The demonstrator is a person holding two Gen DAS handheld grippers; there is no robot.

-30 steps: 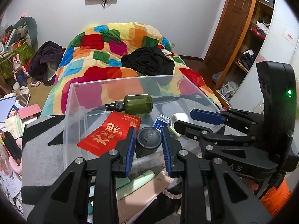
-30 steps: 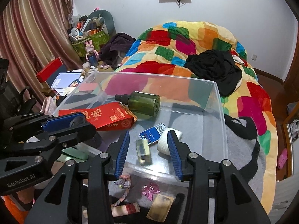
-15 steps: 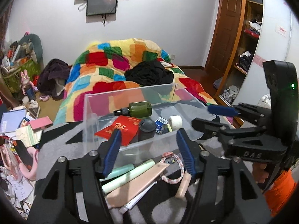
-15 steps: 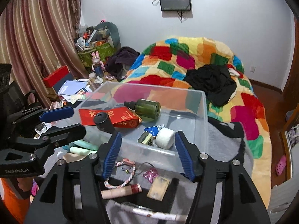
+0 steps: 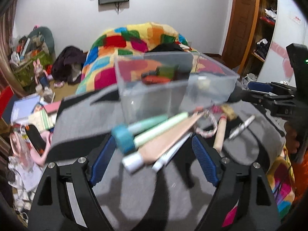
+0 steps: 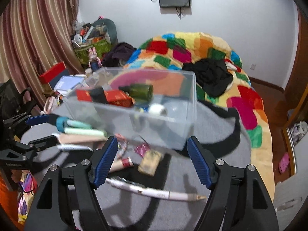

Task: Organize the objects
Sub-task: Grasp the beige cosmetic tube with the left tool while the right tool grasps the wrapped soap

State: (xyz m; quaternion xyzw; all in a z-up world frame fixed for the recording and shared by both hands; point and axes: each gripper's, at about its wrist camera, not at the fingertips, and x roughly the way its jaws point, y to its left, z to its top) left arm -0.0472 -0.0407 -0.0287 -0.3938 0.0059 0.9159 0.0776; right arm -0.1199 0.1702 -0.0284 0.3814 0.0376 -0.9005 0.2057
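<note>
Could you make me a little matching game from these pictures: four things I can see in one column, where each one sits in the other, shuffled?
Things:
1. green bottle
2. white pen
3. black clothing
4. teal-capped tube

Places:
A. on the colourful bed
B. inside the clear plastic box
C. on the grey cloth, nearest the right tongs
D. on the grey cloth outside the box, by the left tongs' tips

Pairs: 1-B, 2-C, 3-A, 4-D
</note>
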